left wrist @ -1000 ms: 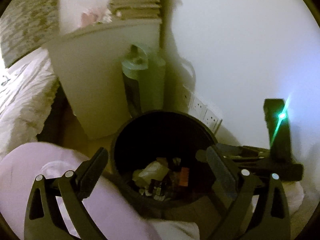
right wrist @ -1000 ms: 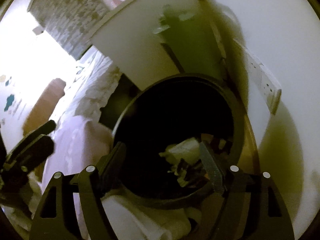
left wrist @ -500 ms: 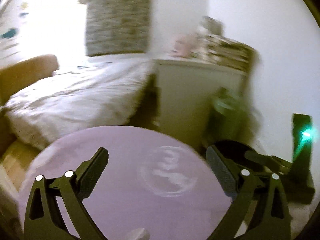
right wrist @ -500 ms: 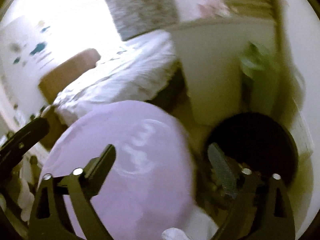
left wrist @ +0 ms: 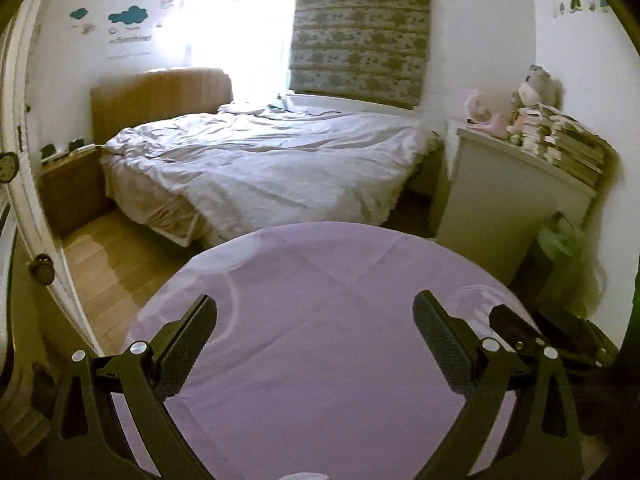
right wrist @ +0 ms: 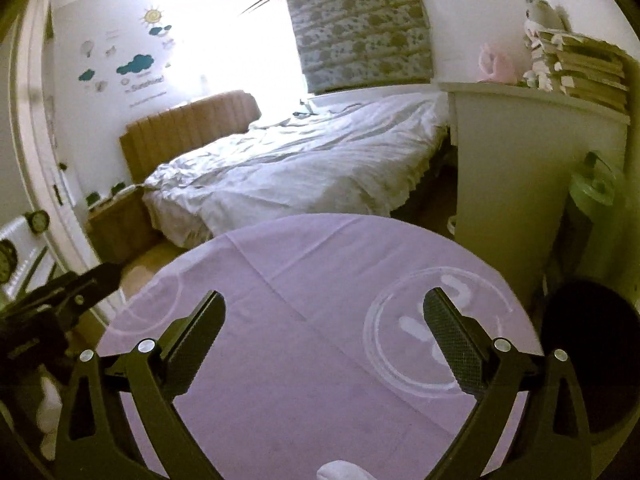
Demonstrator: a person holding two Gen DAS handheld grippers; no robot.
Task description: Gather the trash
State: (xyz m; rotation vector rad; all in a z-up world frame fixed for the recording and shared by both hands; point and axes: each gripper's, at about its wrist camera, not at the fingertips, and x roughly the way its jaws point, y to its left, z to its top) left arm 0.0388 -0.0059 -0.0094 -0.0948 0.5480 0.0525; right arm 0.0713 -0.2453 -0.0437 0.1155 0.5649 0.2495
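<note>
Left gripper (left wrist: 314, 334) hangs over a round table (left wrist: 340, 272) with a lilac cloth, fingers spread wide, nothing between them. Right gripper (right wrist: 324, 330) likewise — released, empty, above the same cloth and a white ring print (right wrist: 400, 344). Black bin (right wrist: 592, 344) sits on the floor to the right of the right gripper, just beyond the table edge; its contents are too dark to make out. White tissue scrap (right wrist: 344, 471) at the near edge — below the right gripper's fingers. Bed (left wrist: 260, 168) beyond.
</note>
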